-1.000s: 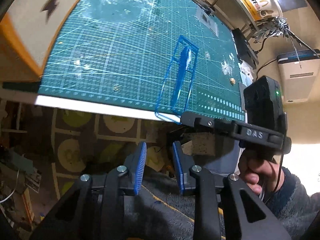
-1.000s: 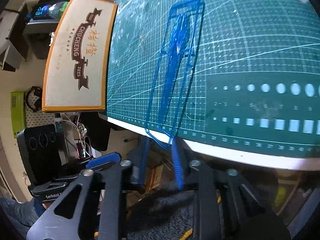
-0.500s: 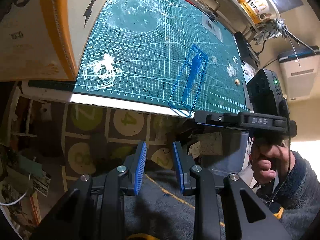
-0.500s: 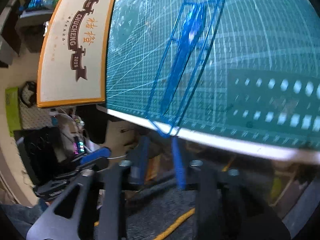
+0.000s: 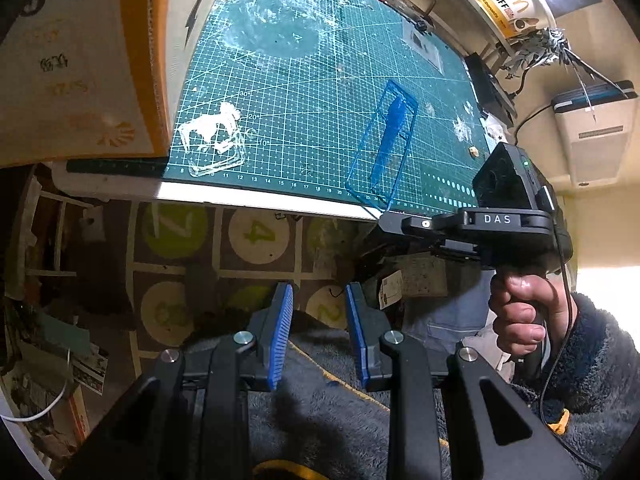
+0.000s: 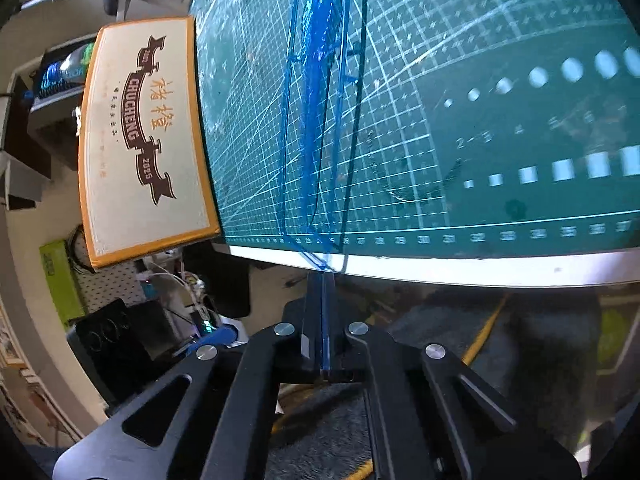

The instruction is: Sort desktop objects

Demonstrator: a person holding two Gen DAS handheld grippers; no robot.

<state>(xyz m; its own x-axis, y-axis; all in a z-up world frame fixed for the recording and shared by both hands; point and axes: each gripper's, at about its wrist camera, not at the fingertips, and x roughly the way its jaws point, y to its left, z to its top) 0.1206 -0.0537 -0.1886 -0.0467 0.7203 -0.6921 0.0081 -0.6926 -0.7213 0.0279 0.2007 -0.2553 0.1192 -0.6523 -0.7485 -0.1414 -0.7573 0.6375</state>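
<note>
A blue plastic sprue frame (image 6: 320, 112) lies lengthwise on the green cutting mat (image 6: 500, 32), its near corner jutting past the mat's ruled edge and over the white table lip (image 6: 500, 270). The right gripper (image 6: 320, 280) has its jaws pressed together at that corner; whether the thin frame is pinched between them cannot be told. The left gripper (image 5: 319, 300) hangs off the table over a numbered floor mat (image 5: 256, 236), jaws partly apart with nothing between them. Left of the frame sits a printed orange-bordered box (image 6: 144, 136) against the mat's side — and near it, in the left wrist view, a clear sprue with white parts (image 5: 212, 140). A hand (image 5: 520, 308) in a fleece sleeve (image 5: 592, 360) grips the right tool's handle.
</note>
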